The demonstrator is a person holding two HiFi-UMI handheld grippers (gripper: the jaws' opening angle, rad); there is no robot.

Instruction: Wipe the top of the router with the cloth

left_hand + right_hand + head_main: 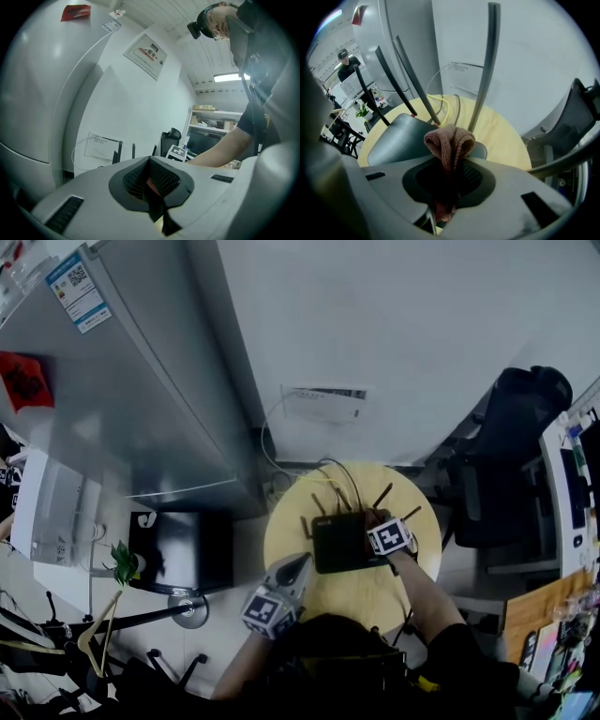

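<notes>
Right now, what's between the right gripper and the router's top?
A brown cloth, pinched by the right gripper, sticks out over the router; the right gripper view shows it.

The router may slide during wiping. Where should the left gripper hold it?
Probably the router at its near left corner, from the person's side: the flat body is thin there, antennas stand along the far edge, and the right gripper with the cloth covers the right side.

The cloth [449, 140] disappears between the closed fingers of the right gripper [446, 168], which also hide the near edge of the router [398, 136]. Beyond them, a wall label [465, 77] is unreadably small.
</notes>
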